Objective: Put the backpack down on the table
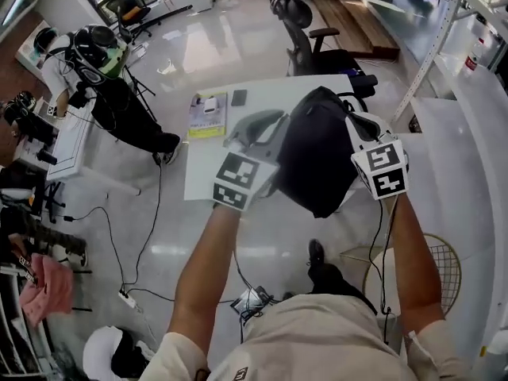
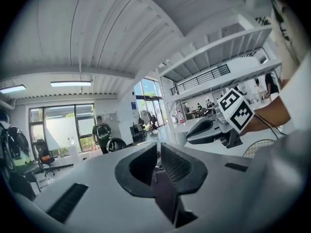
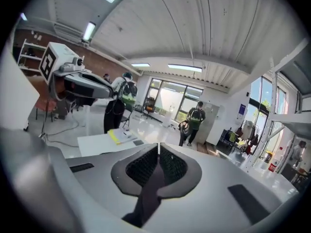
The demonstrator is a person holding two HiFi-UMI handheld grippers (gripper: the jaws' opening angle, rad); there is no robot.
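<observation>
**Black fabric backpack held above the white worktop, at its near edge.**
Left gripper and right gripper jaws each clench a dark strap; lower both level, base first, clear of the yellow booklet.

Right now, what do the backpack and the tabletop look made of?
Backpack: probably woven synthetic fabric, black and matte. It bulges and creases softly and shows no shine. Table: a hard, smooth white top, perhaps laminate or painted board, going by its flat, even colour and crisp straight edges. The exact material can't be told from here.
</observation>
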